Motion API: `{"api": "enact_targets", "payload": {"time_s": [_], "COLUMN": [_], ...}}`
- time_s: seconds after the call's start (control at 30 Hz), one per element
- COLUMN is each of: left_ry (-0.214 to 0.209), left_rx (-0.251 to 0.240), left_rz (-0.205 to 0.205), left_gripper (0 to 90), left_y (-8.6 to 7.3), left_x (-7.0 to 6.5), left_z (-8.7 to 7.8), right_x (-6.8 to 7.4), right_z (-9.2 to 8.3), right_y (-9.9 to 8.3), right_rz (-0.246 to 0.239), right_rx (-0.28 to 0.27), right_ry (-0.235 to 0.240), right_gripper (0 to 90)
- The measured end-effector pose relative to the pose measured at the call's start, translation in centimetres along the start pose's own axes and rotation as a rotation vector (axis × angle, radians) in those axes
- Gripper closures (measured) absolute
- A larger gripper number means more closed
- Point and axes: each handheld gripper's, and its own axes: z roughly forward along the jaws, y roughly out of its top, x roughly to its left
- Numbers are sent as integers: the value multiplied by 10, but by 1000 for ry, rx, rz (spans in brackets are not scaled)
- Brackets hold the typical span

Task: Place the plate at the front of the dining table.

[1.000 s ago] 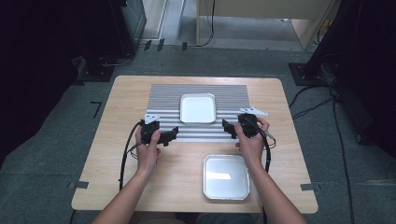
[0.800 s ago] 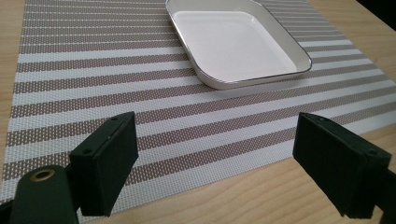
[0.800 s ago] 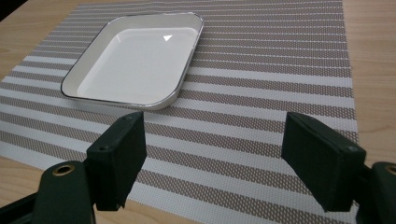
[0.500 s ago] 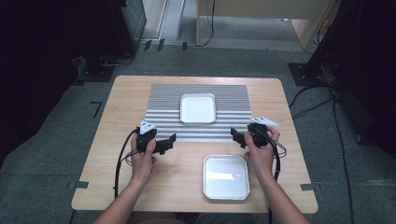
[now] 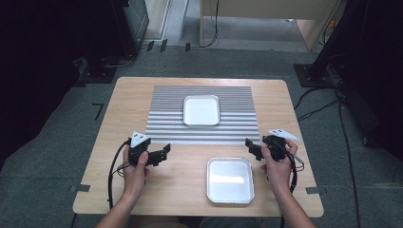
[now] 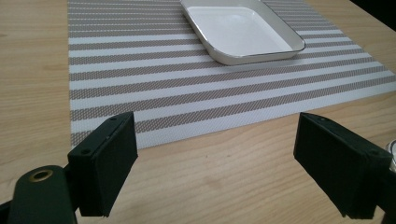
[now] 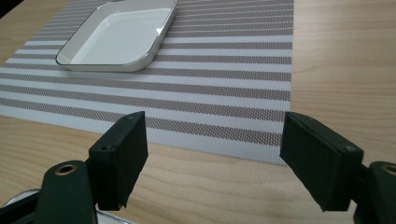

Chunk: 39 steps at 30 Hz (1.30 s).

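Note:
A white square dish (image 5: 201,110) sits on a grey-and-white striped mat (image 5: 164,121) at the middle of the wooden table; I also see the dish (image 6: 240,29) ahead in the left gripper view and the dish (image 7: 119,39) in the right gripper view. A shiny metal tray (image 5: 230,179) lies near the front edge. My left gripper (image 5: 166,153) hovers open over bare wood left of the tray, jaws wide apart and empty (image 6: 224,168). My right gripper (image 5: 249,145) is open just right of the tray's far corner, with nothing between its jaws (image 7: 215,161).
The wooden table (image 5: 294,118) has free wood on both sides of the mat. Cables (image 5: 112,180) trail from each gripper toward the front edge. Dark equipment and floor cables surround the table.
Both hands have drawn back from the mat's near edge toward the front of the table and spread outward. Both grippers stay open and empty.

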Motion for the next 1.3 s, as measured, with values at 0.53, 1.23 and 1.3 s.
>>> {"api": "enact_targets", "payload": {"time_s": [0.53,1.23,1.3], "left_ry": [54,109,122], "left_rx": [-9,19,29], "left_rz": [-32,-70,-72], "left_gripper": [136,136,135], "left_y": [-29,-62,-66], "left_x": [32,67,72], "left_z": [-36,-66,-70], "right_x": [-23,-44,-49], "right_z": [-30,-56,-60], "right_y": [-26,-55,-59], "right_rz": [18,2,3], "right_rx": [3,14,15], "right_ry": [-29,-76,-84], "right_gripper": [240,236,236]}}
